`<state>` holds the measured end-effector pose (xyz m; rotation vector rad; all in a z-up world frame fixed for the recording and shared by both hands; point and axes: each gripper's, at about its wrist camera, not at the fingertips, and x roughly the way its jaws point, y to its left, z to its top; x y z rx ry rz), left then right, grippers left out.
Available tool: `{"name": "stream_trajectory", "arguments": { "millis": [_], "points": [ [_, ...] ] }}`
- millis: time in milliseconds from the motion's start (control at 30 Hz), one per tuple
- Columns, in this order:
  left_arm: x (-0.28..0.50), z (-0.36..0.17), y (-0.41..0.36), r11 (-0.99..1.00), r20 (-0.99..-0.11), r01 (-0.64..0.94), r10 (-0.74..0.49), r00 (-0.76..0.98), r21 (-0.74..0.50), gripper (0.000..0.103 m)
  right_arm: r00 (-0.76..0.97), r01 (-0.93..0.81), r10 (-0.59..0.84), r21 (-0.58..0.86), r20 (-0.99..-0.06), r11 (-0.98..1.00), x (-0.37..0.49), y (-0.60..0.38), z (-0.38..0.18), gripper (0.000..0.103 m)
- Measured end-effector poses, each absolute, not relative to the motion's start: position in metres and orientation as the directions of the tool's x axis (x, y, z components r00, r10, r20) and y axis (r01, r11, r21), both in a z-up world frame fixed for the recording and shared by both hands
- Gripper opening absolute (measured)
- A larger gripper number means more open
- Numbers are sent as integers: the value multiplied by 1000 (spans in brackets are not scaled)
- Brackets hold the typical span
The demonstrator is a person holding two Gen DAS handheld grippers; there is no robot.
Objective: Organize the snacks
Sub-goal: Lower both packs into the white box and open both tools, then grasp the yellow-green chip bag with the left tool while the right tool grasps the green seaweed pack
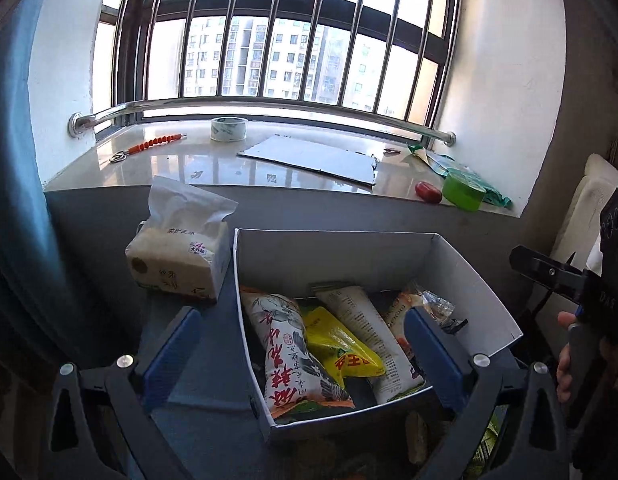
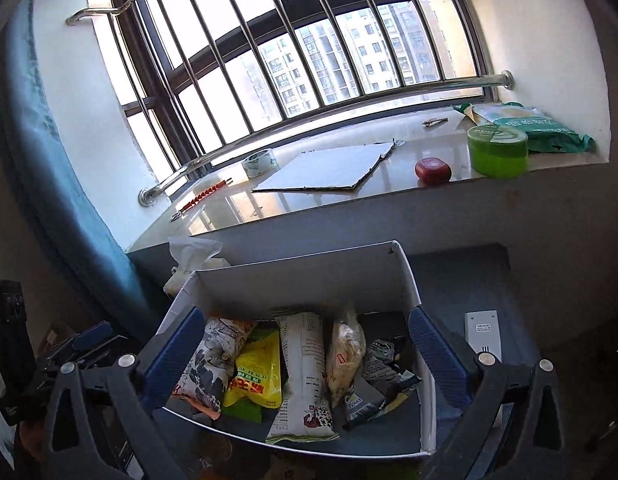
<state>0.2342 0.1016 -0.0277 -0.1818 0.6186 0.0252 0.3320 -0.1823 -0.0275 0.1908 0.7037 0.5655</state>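
Observation:
A white cardboard box (image 1: 341, 254) (image 2: 309, 280) stands on a dark surface and holds several snack packets. Among them are a white packet with red characters (image 1: 297, 364) (image 2: 207, 364), a yellow packet (image 1: 341, 346) (image 2: 257, 372), a long white packet (image 1: 373, 328) (image 2: 305, 364) and a clear bag of pale snacks (image 2: 345, 356). My left gripper (image 1: 305, 356) is open and empty above the box's front left corner. My right gripper (image 2: 305, 356) is open and empty, its fingers straddling the box. The right gripper also shows at the right edge of the left wrist view (image 1: 549, 272).
A tissue pack (image 1: 181, 256) stands left of the box. The windowsill (image 1: 213, 168) carries a tape roll (image 1: 228, 129), a grey board (image 1: 309, 160), a red object (image 1: 428, 192), a green tub (image 1: 465, 190) and a green bag (image 2: 529, 124). A white remote (image 2: 483, 332) lies right of the box. A blue curtain (image 1: 13, 200) hangs left.

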Motion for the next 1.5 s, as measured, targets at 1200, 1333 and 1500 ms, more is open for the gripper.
{"name": "stream_trajectory", "arguments": {
  "millis": [1200,1333,1500],
  "points": [
    [200,-142,-112,985,-747,174,-125,652,-13,102,634,-314,540,453,-554,834,129,-338,-106,103],
    [209,-142,-111,978,-747,206,-164,644,-37,58,631,-299,537,463,-560,835,131,-342,-109,103],
    [188,-119,-92,977,-684,199,-192,704,-69,45,622,-296,541,469,-567,832,134,-339,-113,103]
  ]
}}
